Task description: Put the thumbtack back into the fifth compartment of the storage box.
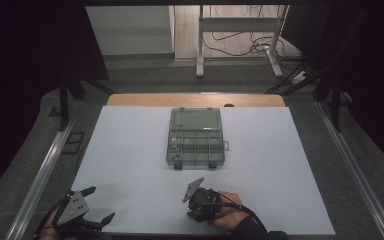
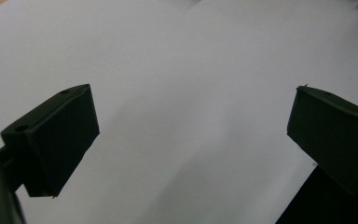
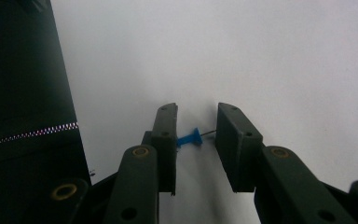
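Blue plastic, a pushpin [image 3: 189, 138] lies between the jaws of your right hand-held gripper [image 3: 196, 140], its head against one pad, its needle reaching toward the other. The jaws are narrowed but whether they grip the pin cannot be told. Squeeze off-centre and it may twist out or skitter across the white surface [image 1: 130, 150]. Your left hand-held gripper [image 2: 191, 135] hovers wide open, holding nothing. The compartment box [image 1: 196, 138] sits closed, well beyond both.
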Tool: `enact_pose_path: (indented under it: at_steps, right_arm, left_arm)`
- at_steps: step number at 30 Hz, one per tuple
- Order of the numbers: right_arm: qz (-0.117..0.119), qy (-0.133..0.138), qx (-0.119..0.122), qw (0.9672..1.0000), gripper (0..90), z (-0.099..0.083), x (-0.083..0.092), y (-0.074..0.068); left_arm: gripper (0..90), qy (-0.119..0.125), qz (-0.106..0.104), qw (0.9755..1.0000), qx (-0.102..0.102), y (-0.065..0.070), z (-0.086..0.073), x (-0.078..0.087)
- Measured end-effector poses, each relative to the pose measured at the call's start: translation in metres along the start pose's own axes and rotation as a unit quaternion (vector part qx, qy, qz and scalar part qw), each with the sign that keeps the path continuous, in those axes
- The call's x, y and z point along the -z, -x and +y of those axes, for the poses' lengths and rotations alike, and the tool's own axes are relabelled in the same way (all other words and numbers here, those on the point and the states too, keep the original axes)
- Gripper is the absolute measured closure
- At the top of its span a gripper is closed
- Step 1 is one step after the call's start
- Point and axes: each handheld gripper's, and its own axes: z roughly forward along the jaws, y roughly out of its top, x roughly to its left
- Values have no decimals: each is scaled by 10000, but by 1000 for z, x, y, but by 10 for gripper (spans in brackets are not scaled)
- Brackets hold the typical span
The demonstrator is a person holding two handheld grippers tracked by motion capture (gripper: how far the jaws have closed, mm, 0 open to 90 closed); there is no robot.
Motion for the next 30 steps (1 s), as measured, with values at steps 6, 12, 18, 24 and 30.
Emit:
enact_pose_path:
  at_steps: [6, 12, 18, 24, 30]
  right_arm:
    - [-1, -3, -36, 10000, 692, 0, 0, 0]
    - [10, 22, -78, 10000, 692, 1, 1, 0]
    - [-33, 157, -129, 9998, 692, 2, 6, 2]
    - [-109, 319, -201, 9992, 692, 4, 13, 7]
    - [-168, 504, -377, 9979, 691, 8, 19, 13]
  left_arm:
    - [24, -3, -2, 10000, -10, 0, 0, 0]
    - [24, -5, -10, 10000, -18, 0, 0, 0]
    - [24, -2, -2, 10000, 1, 0, 0, 0]
    - [24, 6, 1, 10000, 37, -1, 0, 0]
    - [24, -4, -1, 10000, 30, 0, 0, 0]
